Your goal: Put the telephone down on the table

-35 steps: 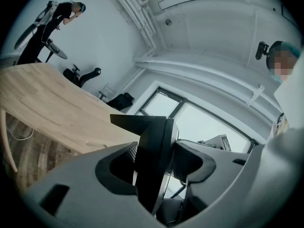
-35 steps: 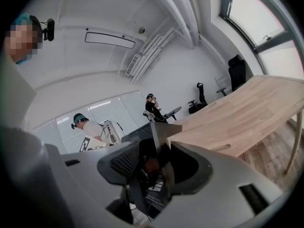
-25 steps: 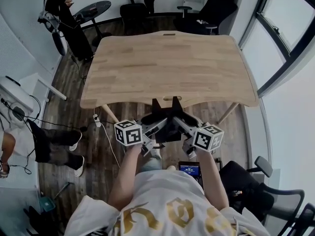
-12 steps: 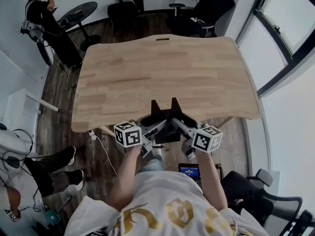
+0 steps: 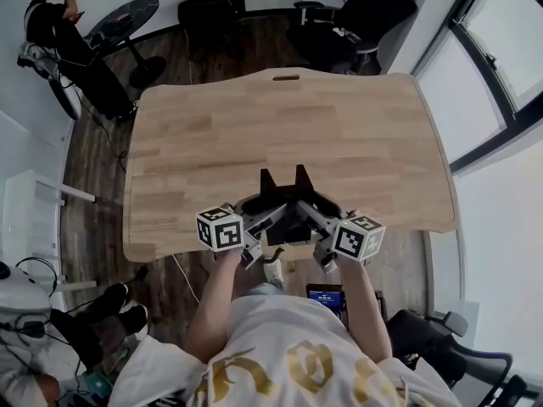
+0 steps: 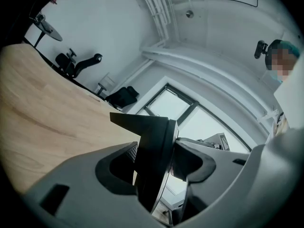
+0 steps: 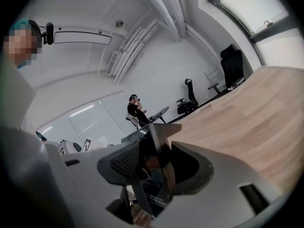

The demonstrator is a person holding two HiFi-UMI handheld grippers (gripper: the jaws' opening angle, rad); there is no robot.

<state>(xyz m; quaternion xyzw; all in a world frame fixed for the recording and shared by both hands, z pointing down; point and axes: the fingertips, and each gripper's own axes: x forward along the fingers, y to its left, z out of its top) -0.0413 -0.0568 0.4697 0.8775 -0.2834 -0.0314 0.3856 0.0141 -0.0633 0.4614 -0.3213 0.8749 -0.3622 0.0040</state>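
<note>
While the left gripper [image 5: 259,231] and right gripper [image 5: 312,227] each clamp one flank of the black telephone [image 5: 284,214], it hangs at lower centre, above the wooden table's [image 5: 280,117] near edge. Its casing looks rigid and smooth, and is probably light, so opposed grips on the flanks suit it.

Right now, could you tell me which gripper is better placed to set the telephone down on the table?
Neither: the left gripper and right gripper both clamp the telephone, side by side over the near edge of the table, so lowering them together looks best.
</note>
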